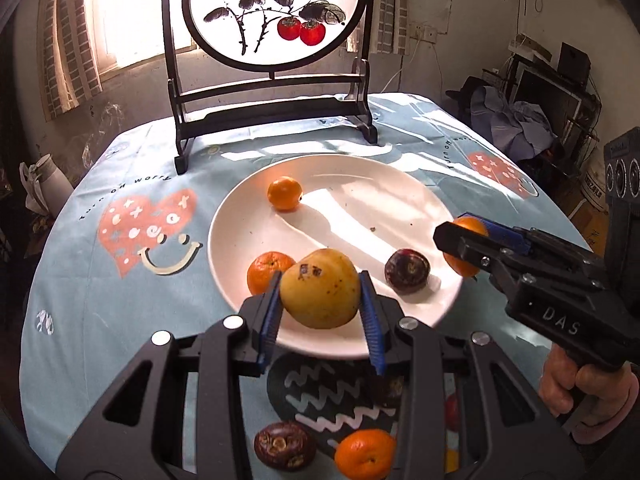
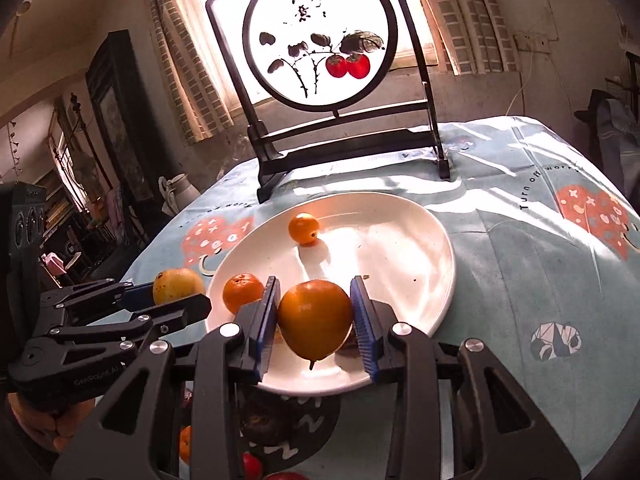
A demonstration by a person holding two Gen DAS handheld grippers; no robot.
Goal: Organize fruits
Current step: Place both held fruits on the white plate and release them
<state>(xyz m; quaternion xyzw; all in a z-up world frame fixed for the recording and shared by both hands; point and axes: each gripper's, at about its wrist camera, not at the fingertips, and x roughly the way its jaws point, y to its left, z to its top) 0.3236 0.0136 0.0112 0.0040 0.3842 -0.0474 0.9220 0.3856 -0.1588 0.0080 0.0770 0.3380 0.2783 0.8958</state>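
**Both grippers hold fruit over the plate**

The left gripper [image 1: 320, 300] clamps a yellow pear [image 1: 319, 289], long axis slanted, narrow end up-left. The right gripper [image 2: 314, 316] clamps an orange fruit [image 2: 315, 318], stem down. The white plate [image 1: 360, 184] holds two mandarins [image 1: 284, 193] and a dark fruit [image 1: 407, 271]

A desk [image 1: 80, 272] under a pale blue cloth carries printed salmon hearts [image 1: 144, 228] with smiling faces and the words "Turn off worry". At its far side stands a dark wooden frame [image 1: 276, 92] holding a round backlit panel [image 1: 276, 8] painted with ink branches and two red persimmons. Behind it a bright window [image 1: 132, 8] is flanked by checked curtains [image 1: 66, 40]. A white kettle [image 2: 180, 192] sits beyond the desk's edge, and clothes [image 1: 516, 124] are heaped near dark furniture.
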